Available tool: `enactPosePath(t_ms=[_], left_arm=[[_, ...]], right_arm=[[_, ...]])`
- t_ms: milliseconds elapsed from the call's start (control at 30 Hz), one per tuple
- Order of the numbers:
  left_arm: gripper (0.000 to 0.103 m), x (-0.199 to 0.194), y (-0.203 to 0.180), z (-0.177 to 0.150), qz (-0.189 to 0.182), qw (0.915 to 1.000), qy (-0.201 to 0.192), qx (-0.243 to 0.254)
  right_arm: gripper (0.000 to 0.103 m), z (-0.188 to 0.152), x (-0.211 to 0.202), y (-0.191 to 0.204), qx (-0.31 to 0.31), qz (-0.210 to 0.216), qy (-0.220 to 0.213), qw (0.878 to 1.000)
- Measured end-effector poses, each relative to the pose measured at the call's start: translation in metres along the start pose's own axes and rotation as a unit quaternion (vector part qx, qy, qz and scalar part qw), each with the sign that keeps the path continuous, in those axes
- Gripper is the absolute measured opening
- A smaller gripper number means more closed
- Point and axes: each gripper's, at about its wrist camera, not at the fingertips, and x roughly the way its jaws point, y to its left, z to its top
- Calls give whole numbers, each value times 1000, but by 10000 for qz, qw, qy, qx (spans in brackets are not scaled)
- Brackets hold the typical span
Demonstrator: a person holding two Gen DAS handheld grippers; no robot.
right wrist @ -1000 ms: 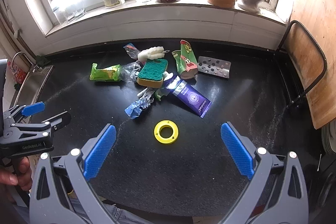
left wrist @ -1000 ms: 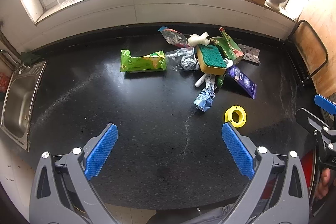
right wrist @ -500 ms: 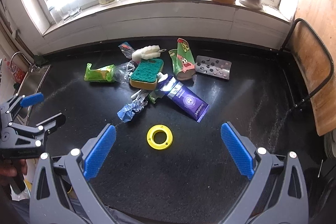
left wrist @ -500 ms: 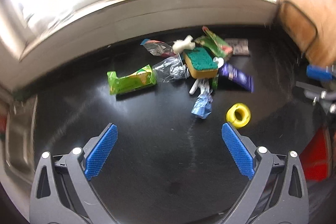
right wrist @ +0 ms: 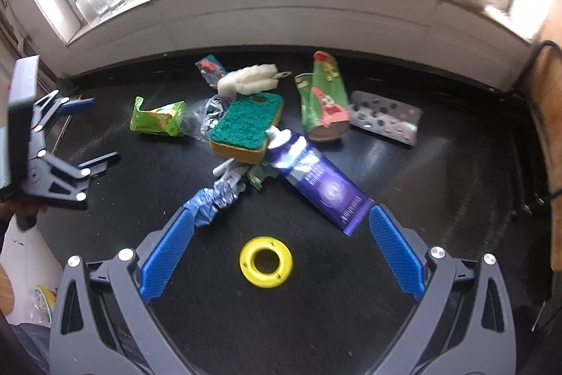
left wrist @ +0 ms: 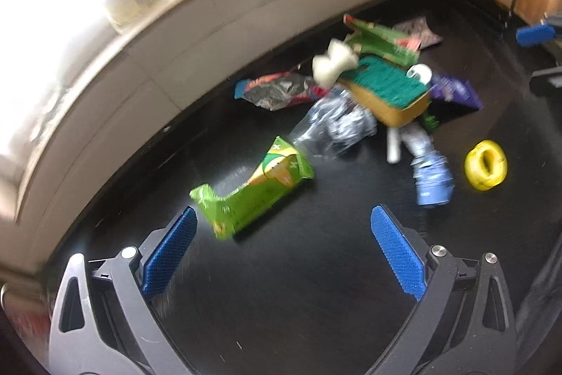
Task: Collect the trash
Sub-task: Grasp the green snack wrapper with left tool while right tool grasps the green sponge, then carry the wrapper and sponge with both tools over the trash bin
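The left tool point(left wrist: 281, 248) hangs wide over the black tabletop point(right wrist: 404, 287), holding nothing. The green packet point(left wrist: 253, 192) lies just ahead of its left pad, touching neither pad. That view is blurred and tilted.

Seen from the right wrist, the left tool point(right wrist: 93, 132) sits at the far left, above the tabletop's left end, its fingers spread and empty. To its right the trash lies in a loose heap near the wall. The green packet point(right wrist: 158, 117) comes first, then a clear crumpled wrapper point(right wrist: 202, 118) touching it. Behind that is a small red and blue wrapper point(right wrist: 210, 69) and a white foam piece point(right wrist: 247, 81). A green-topped sponge point(right wrist: 247, 127) rests on the heap's middle. In front of it lie a white stick point(right wrist: 222, 168) and a twisted blue foil point(right wrist: 214, 201), which ends beside the right tool's left pad. A purple tube point(right wrist: 323, 188) runs from the sponge toward the right pad. Farther back stand a green cartoon wrapper point(right wrist: 325, 101) and, just right of it, a blister pack point(right wrist: 384, 122).

The right tool point(right wrist: 281, 246) is wide and empty, with a yellow ring point(right wrist: 266, 261) lying flat between its pads, touching neither.
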Motion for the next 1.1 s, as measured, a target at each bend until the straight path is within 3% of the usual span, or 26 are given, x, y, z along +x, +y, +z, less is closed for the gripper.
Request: enactPosePath(t_ms=[333,567,633,800,1100], left_arm=[[96,94,27,11,-334,9980,193,491],[53,102,29,4,-501,9978,196,383],[43,98,28,0,-416,9984,163,348],[34,83,29,-11,-244,9995,196,22],[33,25,32,-38,-51,9918,291,-1239]], right_arm=[[90,76,93,20,-66,208,495,9985],[79,82,141,19,31,99,1134,9935],[70,79,145,18,29,41,1243,9922],[56,76,124,11,147,120,1014,9947],[53,55,48,5,103,267,591,9978]])
